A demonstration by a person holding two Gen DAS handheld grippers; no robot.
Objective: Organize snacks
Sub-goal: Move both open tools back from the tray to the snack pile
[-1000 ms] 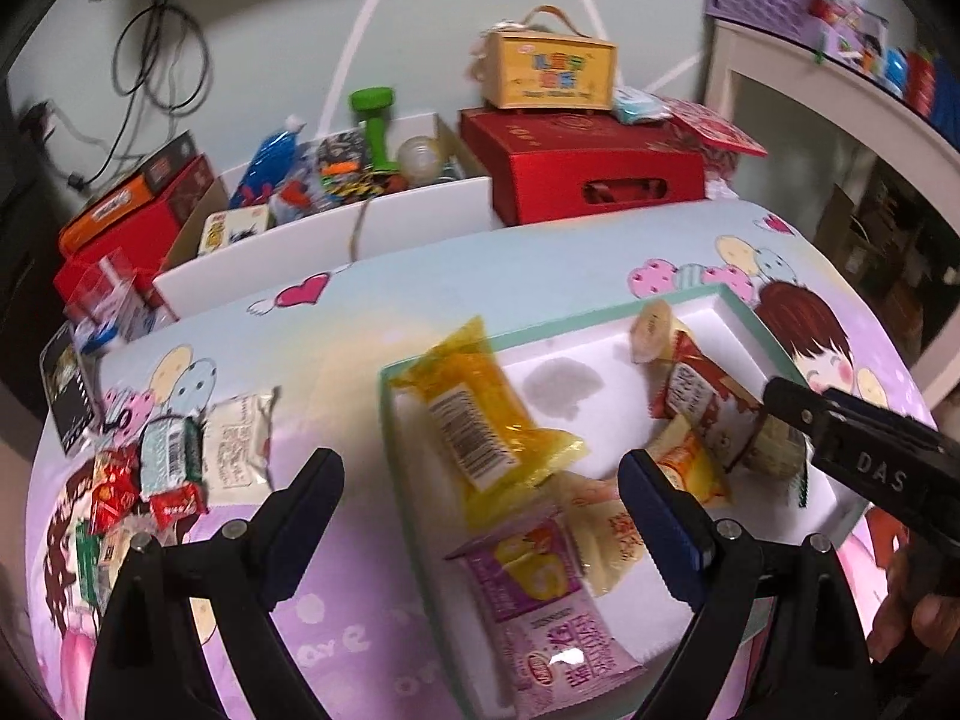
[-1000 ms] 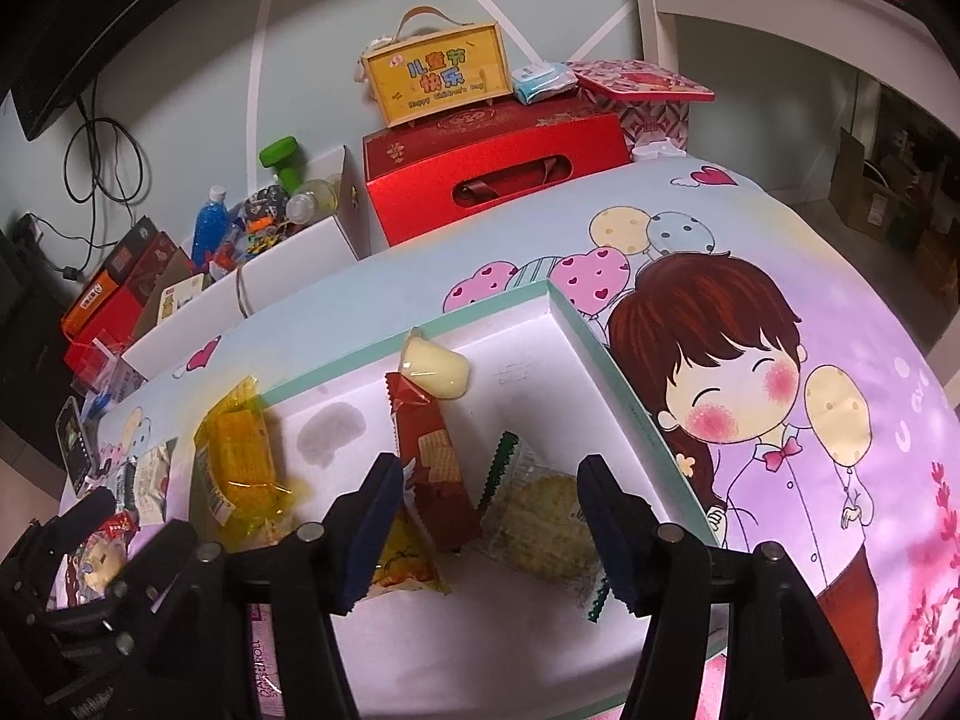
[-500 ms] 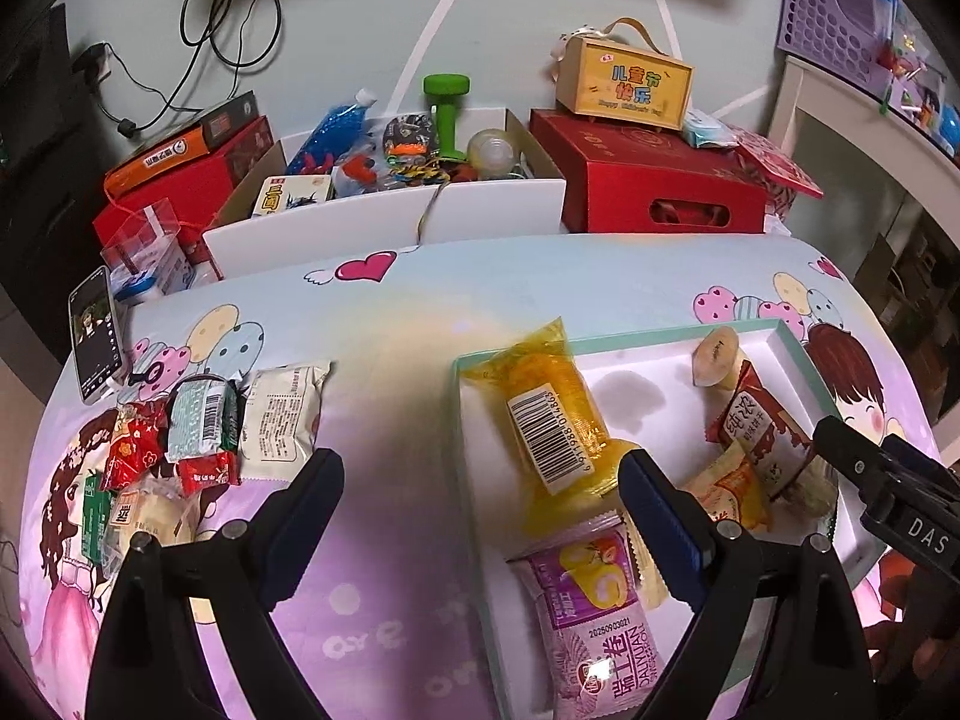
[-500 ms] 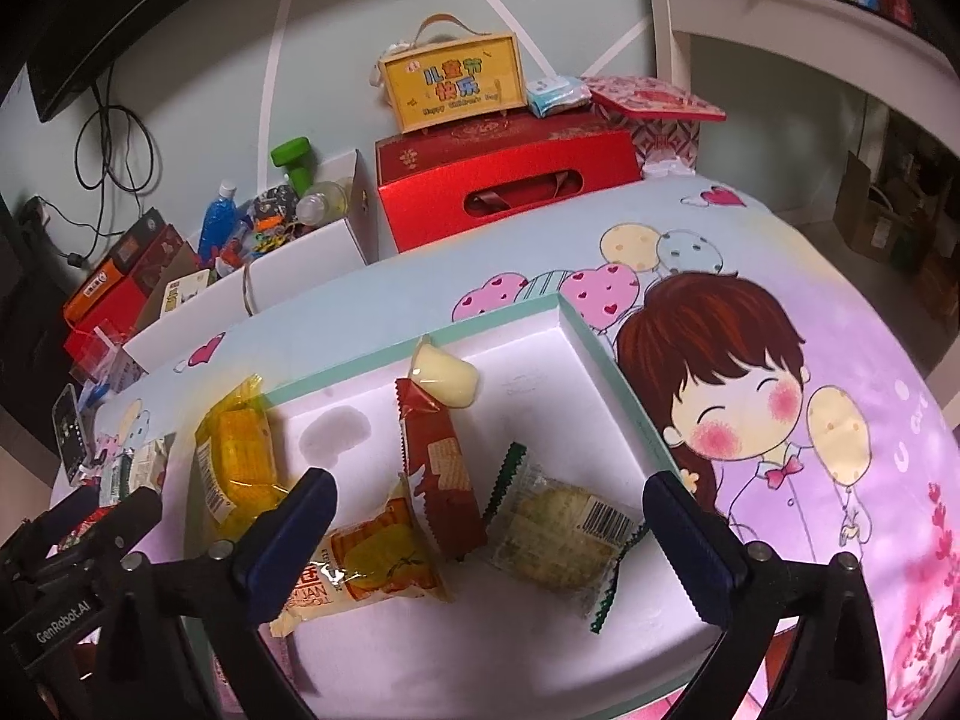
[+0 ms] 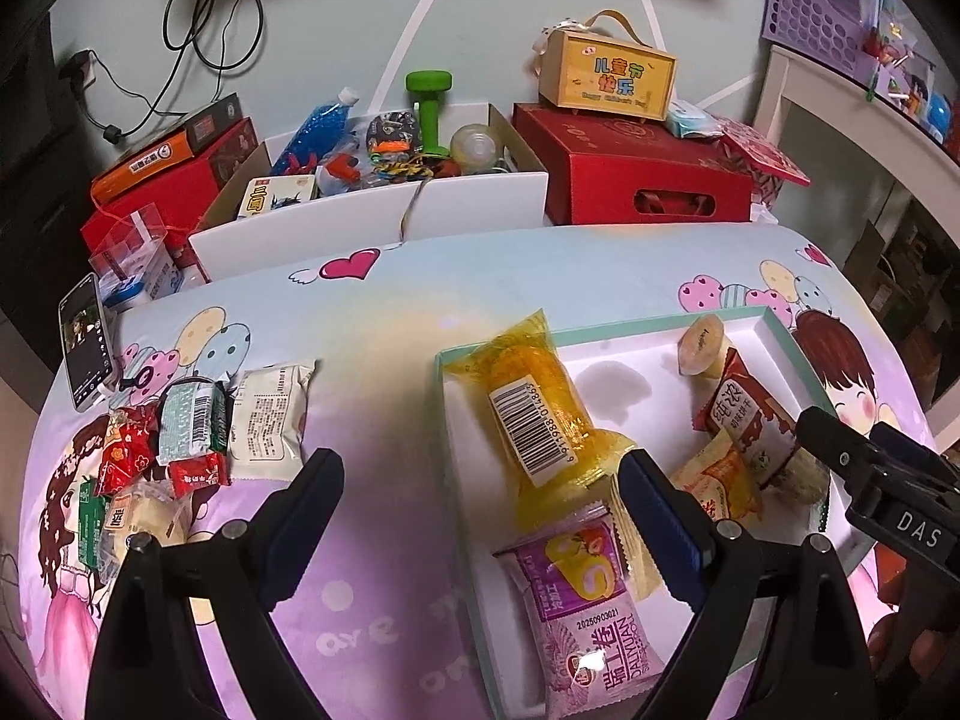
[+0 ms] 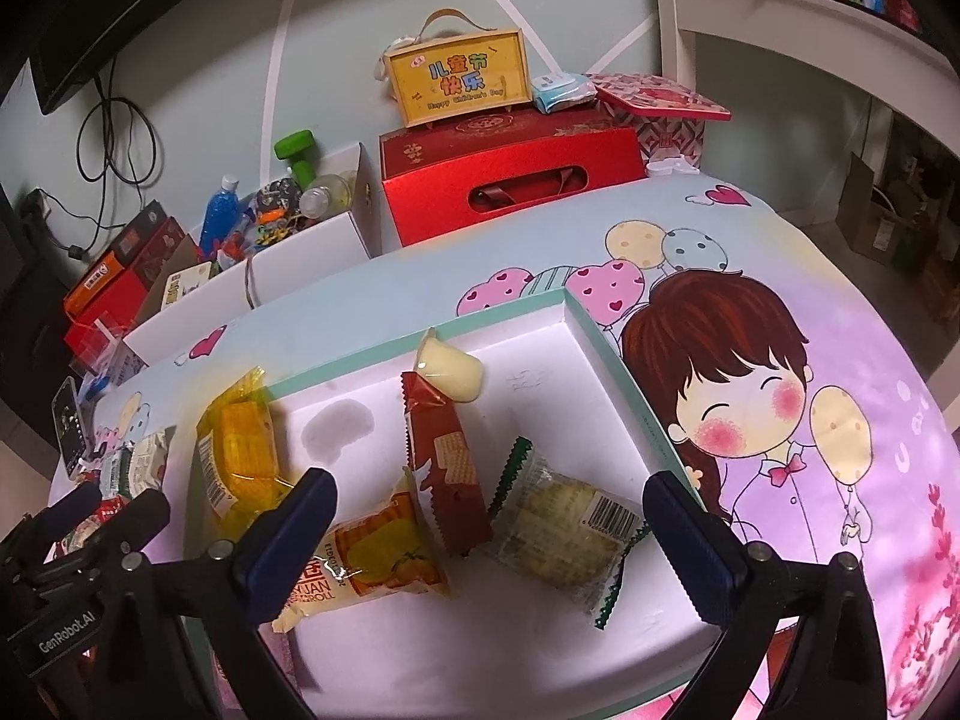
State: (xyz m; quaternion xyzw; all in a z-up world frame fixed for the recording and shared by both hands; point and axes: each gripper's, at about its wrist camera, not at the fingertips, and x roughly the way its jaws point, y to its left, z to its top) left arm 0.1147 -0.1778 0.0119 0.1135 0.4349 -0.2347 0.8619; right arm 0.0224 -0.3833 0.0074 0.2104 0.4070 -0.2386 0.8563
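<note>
Both tools are spread and empty — the right tool [image 6: 486, 516] over the tray [image 6: 606, 354], the left tool [image 5: 480, 498] facing loose snacks [image 5: 198, 438] at nine o'clock, probably next.

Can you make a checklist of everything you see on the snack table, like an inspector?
Surface: cartoon tablecloth.
Job's things: white tray holds six snacks, including a yellow pack, a jelly cup and a purple pack; loose snack pile lies left of it.
Clutter: phone at the table's edge.
Grippers: left gripper and right gripper open, empty.
Cables: black wires on the wall.
Surroundings: red box, yellow box, toy bin.
</note>
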